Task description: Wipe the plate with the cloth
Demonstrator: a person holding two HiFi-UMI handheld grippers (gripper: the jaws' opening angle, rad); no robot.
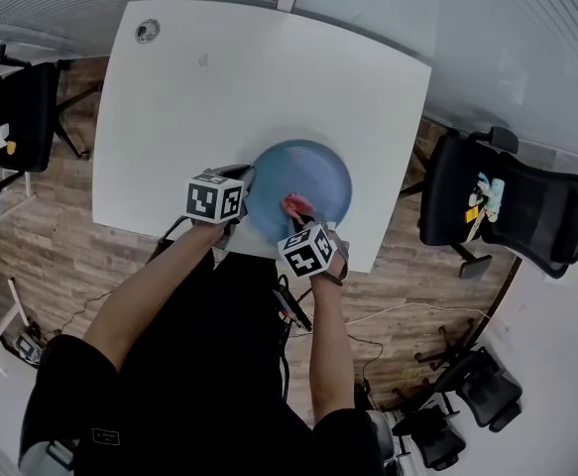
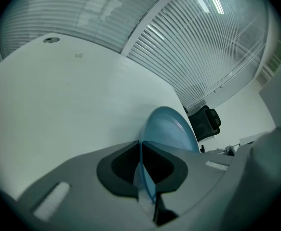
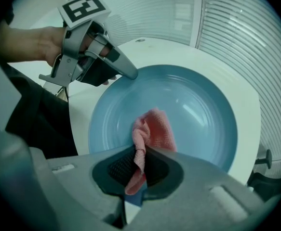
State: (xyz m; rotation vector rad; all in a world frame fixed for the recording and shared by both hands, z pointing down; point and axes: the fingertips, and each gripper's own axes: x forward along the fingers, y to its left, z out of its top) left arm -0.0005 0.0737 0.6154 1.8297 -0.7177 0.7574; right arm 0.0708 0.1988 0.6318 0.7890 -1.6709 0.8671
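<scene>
We are clamping left gripper [image 1: 241,184] on blue plate [image 1: 318,172] rim (edge-on between jaws). We are squeezing pink cloth [image 3: 154,131] in right gripper [image 3: 141,170], cloth bunching on plate face just ahead of its jaws, over white bench [image 1: 219,87].

White tabletop [image 1: 219,87], round grommet [image 1: 148,31] at far-left corner; black chair [image 1: 507,201] at right; wood floor [image 1: 41,256]; slatted blinds [image 2: 193,47] behind.

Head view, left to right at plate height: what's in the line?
left office chair → left gripper, clamped on the rim → blue plate → right office chair
</scene>
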